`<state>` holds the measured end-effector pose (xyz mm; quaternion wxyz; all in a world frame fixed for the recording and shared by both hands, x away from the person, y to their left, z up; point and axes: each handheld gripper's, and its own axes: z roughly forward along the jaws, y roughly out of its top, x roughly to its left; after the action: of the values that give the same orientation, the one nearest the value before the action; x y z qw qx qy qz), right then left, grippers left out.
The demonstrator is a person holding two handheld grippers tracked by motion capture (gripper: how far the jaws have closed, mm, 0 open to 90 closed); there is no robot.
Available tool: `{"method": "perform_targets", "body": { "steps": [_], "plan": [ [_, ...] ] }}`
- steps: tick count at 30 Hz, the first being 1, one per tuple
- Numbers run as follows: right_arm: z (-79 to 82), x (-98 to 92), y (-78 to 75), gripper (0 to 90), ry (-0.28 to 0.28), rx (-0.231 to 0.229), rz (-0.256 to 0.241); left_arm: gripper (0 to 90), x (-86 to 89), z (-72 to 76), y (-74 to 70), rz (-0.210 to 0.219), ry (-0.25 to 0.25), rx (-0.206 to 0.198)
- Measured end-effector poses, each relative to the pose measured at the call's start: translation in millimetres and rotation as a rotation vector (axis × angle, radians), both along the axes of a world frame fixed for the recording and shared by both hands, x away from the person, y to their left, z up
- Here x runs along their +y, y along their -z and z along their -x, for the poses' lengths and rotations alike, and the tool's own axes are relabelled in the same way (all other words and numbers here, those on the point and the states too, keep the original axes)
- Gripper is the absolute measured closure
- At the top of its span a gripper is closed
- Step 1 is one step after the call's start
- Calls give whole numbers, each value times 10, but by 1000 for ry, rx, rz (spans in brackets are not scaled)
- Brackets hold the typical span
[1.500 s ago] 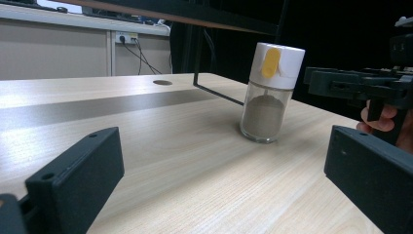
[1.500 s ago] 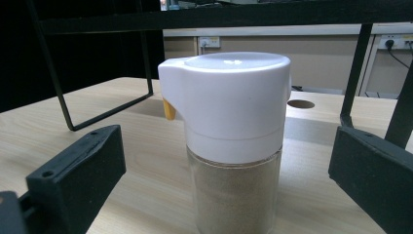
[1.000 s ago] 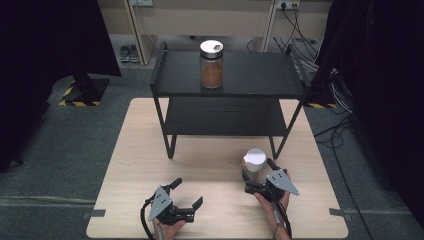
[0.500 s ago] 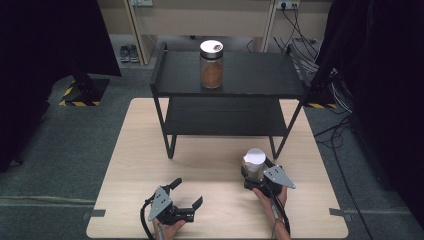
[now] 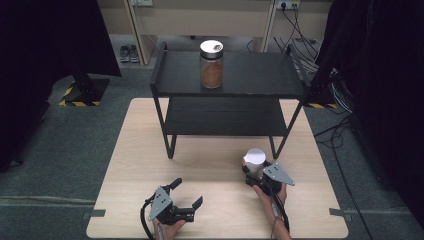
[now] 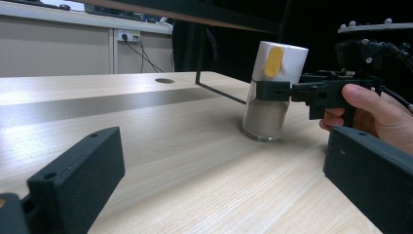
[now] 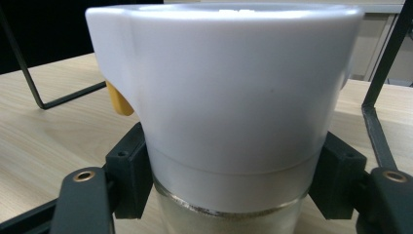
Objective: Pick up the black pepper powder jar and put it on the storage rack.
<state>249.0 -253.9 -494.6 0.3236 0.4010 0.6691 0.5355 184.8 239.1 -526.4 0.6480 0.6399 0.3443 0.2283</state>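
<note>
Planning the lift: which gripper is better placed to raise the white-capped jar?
Right. The right gripper already has its jaws around the jar just below the cap; the left gripper sits open and apart from it.

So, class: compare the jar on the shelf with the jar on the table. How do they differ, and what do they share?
The shelf jar holds brown powder; the table jar holds pale, sandy powder. The shelf jar stands free on the top shelf; the table jar sits between the right gripper fingers. The table jar's cap has a yellow tab; none is visible on the shelf jar. Both are upright glass jars with white lids.
</note>
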Motion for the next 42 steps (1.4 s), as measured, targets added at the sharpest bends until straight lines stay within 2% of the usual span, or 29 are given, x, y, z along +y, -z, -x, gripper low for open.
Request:
{"method": "perform_targets", "body": {
  "steps": [5,12,19,42],
  "plan": [
    [9,18,-20,305,7,3,12,11,0,1,0,1,0,0],
    [37,10,-46,306,16,8,2,11,5,-2,2,3,0,2],
    [50,-15,-103,307,-6,13,7,14,7,-2,-1,3,0,4],
    [202,-15,-318,307,-46,-31,-7,14,9,-1,1,4,0,3]
  ]
}}
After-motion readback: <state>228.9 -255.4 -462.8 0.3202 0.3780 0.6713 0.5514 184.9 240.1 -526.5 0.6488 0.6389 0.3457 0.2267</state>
